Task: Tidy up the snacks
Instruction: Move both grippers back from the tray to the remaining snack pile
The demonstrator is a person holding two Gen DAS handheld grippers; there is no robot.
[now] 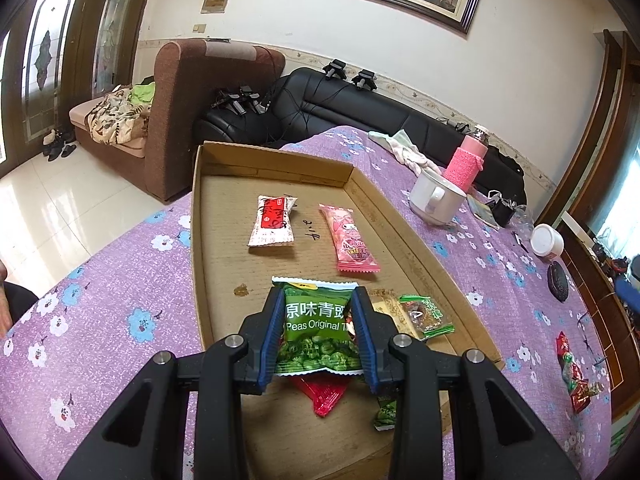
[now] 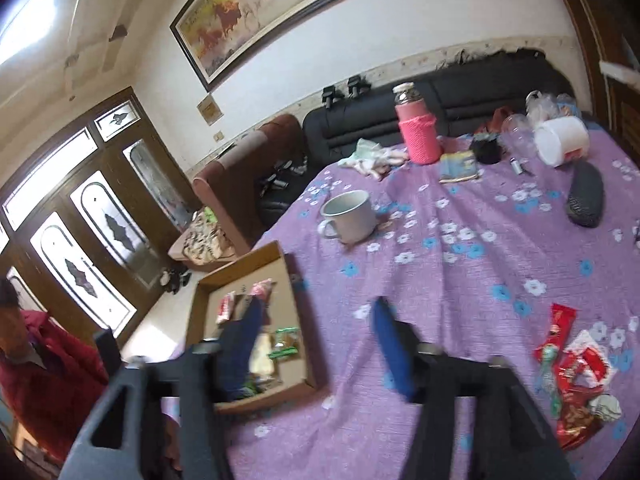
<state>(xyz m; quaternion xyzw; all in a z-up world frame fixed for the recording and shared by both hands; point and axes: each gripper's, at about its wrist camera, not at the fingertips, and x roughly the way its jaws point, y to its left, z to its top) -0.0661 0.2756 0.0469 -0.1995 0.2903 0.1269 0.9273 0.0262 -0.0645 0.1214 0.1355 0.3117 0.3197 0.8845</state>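
Observation:
In the left wrist view my left gripper [image 1: 318, 294] is shut on a green peas packet [image 1: 316, 328], held just above the near end of a shallow cardboard tray [image 1: 224, 248]. In the tray lie a red-and-white packet [image 1: 272, 226], a pink packet [image 1: 350, 242], a small green-edged packet [image 1: 426, 316] and a red packet [image 1: 324, 394] under the held one. In the right wrist view my right gripper [image 2: 318, 306] stands open over the purple cloth with nothing between its fingers, between the tray [image 2: 244, 260] and a pile of loose red snack packets [image 2: 576, 376] to its right.
On the purple flowered tablecloth [image 2: 460, 280] stand a white mug [image 2: 348, 216], a pink-sleeved bottle [image 2: 416, 132], a white tub [image 2: 560, 140] and a dark oval case [image 2: 586, 196]. A person in red [image 2: 44, 376] is at the left. Sofas line the wall behind.

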